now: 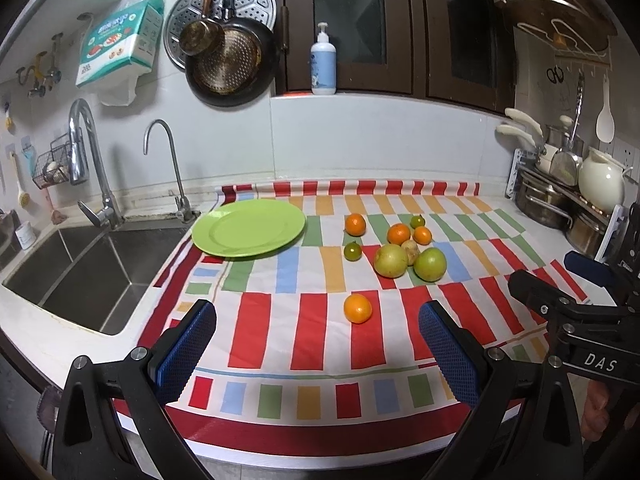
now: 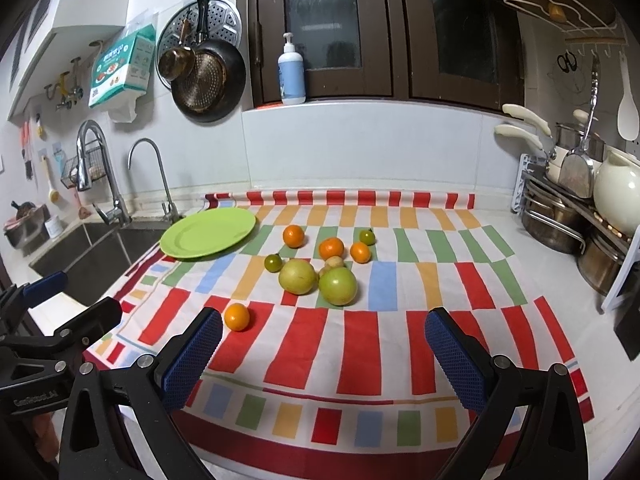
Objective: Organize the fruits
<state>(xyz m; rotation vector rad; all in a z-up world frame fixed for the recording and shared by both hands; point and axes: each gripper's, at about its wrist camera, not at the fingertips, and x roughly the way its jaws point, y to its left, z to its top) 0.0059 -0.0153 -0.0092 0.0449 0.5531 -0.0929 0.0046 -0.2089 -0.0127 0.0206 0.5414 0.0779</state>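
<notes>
A green plate lies bare on the striped cloth beside the sink. To its right sits a cluster of fruit: two large green fruits, small oranges and small dark green ones. One orange lies alone nearer the front. My left gripper hovers open above the cloth's front, short of that orange. My right gripper is open too, with nothing between its fingers, the lone orange just beyond its left finger.
A steel sink with two taps lies left of the cloth. Pots and a white kettle fill a rack at the right. Pans hang on the wall, and a pump bottle stands on the sill.
</notes>
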